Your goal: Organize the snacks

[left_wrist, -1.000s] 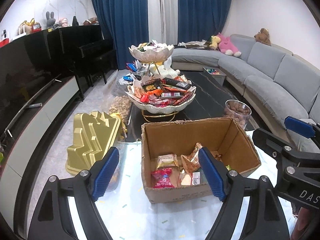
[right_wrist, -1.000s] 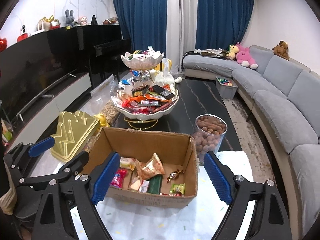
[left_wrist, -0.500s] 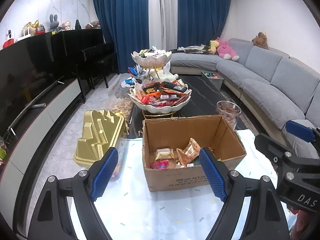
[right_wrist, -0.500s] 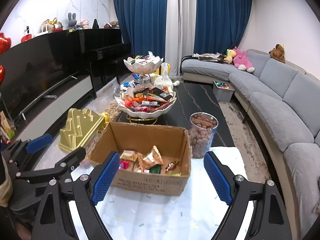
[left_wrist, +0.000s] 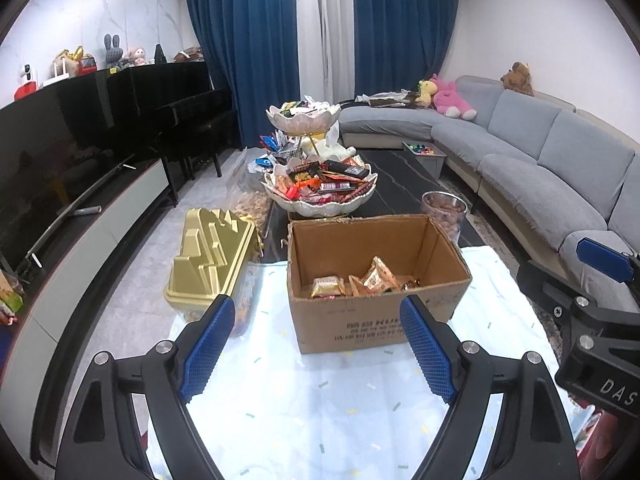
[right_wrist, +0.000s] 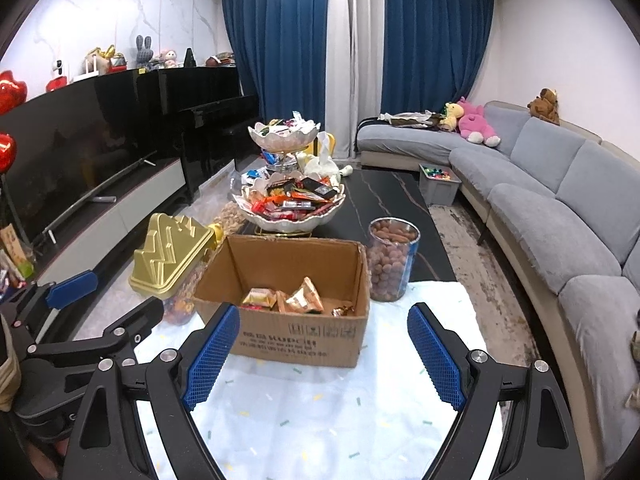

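- Left gripper (left_wrist: 316, 344): released, jaws wide, nothing between the pads; hovering over the pale cloth on the surface (left_wrist: 320, 408), short of the box (left_wrist: 376, 280).
- Right gripper (right_wrist: 324, 352): likewise released and empty, aimed at the same box from the other side.
- Box: open-topped cardboard, sitting on the cloth, centred ahead of both grippers and well apart from the pads.
- Snacks (left_wrist: 360, 284): a few wrapped packets lying loose on the box floor, bunched toward the near wall; exact count hard to tell.
- Two-tier tray (left_wrist: 320, 188): behind the box on the dark part of the surface, both bowls piled with wrapped snacks.
- Jar (right_wrist: 394, 264): clear, full of brown nuts or sweets, just beside the box's right wall.
- Gold lid (left_wrist: 210, 256): stepped shape, left of the box, resting on a clear container.
- Step in hand, as a judgement: between picks, with neither gripper committed to a packet; most of the sorting apparently still to do.
- Next move, probably: bring one gripper forward and down over the box rim, centre a single packet between the pads, clench gently, lift clear of the walls.
- Risks: clipping the cardboard wall, catching two crinkly packets at once, crowding the other gripper.
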`<act>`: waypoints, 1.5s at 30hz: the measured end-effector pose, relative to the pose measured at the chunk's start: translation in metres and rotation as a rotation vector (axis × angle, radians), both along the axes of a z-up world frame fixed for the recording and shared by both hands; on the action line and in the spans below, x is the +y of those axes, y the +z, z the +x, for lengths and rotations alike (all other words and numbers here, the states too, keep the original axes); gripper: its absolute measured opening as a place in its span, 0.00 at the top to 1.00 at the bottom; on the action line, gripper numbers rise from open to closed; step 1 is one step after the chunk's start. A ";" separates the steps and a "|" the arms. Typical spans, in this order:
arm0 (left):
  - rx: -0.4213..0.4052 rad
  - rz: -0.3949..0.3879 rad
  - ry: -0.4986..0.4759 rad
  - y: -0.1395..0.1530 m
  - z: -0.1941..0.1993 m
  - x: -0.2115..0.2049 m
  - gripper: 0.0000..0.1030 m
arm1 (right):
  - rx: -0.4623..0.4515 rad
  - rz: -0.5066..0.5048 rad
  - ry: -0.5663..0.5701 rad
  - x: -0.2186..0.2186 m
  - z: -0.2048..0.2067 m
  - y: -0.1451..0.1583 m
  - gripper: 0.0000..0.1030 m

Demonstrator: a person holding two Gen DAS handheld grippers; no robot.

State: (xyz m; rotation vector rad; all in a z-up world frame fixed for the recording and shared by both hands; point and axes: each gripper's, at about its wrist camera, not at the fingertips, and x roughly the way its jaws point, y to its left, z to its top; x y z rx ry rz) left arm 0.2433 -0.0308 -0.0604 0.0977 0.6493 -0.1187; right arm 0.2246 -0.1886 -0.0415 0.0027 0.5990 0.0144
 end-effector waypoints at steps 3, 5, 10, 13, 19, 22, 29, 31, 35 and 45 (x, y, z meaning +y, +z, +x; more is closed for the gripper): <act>0.007 0.008 0.002 -0.002 -0.010 -0.001 0.18 | 0.006 0.004 -0.008 -0.003 -0.012 0.000 0.16; 0.008 0.007 0.006 -0.002 -0.019 -0.001 0.18 | 0.009 0.001 -0.012 -0.005 -0.020 -0.001 0.16; 0.008 -0.010 0.012 -0.002 -0.041 0.001 0.17 | 0.019 -0.003 -0.020 -0.009 -0.040 -0.003 0.16; 0.006 -0.007 0.010 -0.003 -0.055 0.001 0.17 | 0.022 -0.008 -0.024 -0.011 -0.053 -0.003 0.16; 0.011 -0.015 0.001 0.000 -0.079 -0.001 0.16 | 0.041 0.020 -0.027 -0.015 -0.080 -0.006 0.16; 0.019 -0.027 0.011 0.000 -0.092 0.001 0.16 | 0.036 0.012 -0.031 -0.016 -0.094 -0.005 0.16; 0.015 -0.009 0.024 -0.003 -0.121 0.002 0.13 | 0.041 0.011 -0.041 -0.021 -0.122 -0.009 0.16; 0.011 0.001 0.027 -0.005 -0.129 0.001 0.12 | 0.040 0.012 -0.049 -0.022 -0.129 -0.012 0.16; 0.012 0.009 0.033 -0.012 -0.145 0.000 0.12 | 0.038 0.025 -0.065 -0.026 -0.144 -0.016 0.16; 0.015 -0.004 0.053 -0.022 -0.181 0.003 0.12 | 0.044 0.038 -0.066 -0.027 -0.177 -0.021 0.16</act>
